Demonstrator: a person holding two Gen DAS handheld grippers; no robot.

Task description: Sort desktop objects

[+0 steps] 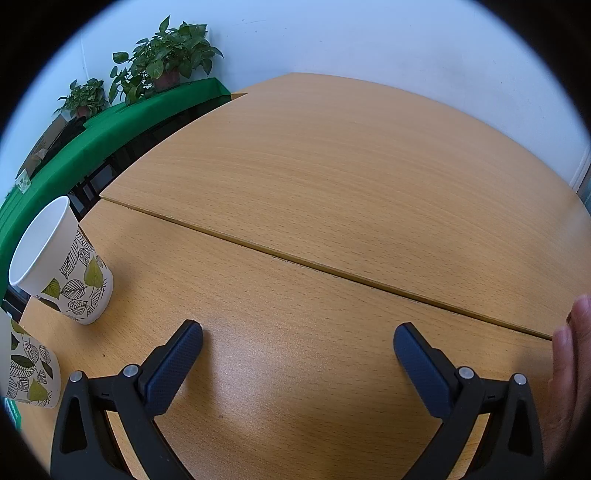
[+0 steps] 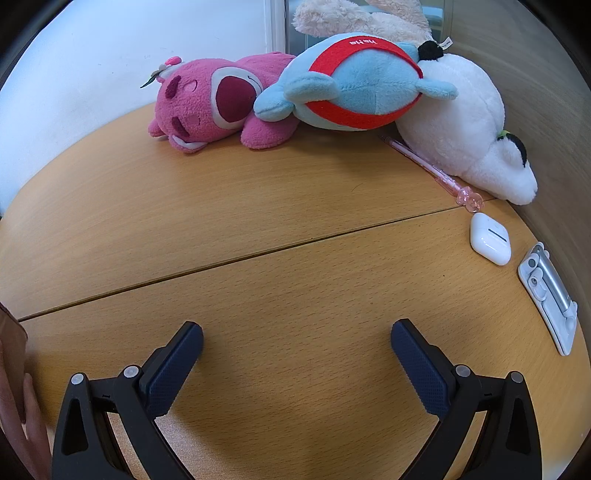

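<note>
In the left wrist view my left gripper (image 1: 297,341) is open and empty over the bare wooden table (image 1: 332,184). A leaf-print paper cup (image 1: 62,262) stands at the left, and a second one (image 1: 29,369) sits at the lower left edge. In the right wrist view my right gripper (image 2: 297,339) is open and empty above the table. At the far side lie a pink plush bear (image 2: 210,101), a blue and red plush (image 2: 354,81) and a white plush (image 2: 465,125). A pink pen (image 2: 428,166), a white earbud case (image 2: 489,238) and a white phone stand (image 2: 550,295) lie at the right.
A seam (image 1: 332,271) runs across the tabletop between two boards. A green-covered bench (image 1: 110,125) with potted plants (image 1: 166,55) stands beyond the table's left edge. A hand (image 1: 572,369) shows at the right rim of the left view. A cream plush (image 2: 362,18) lies behind the toys.
</note>
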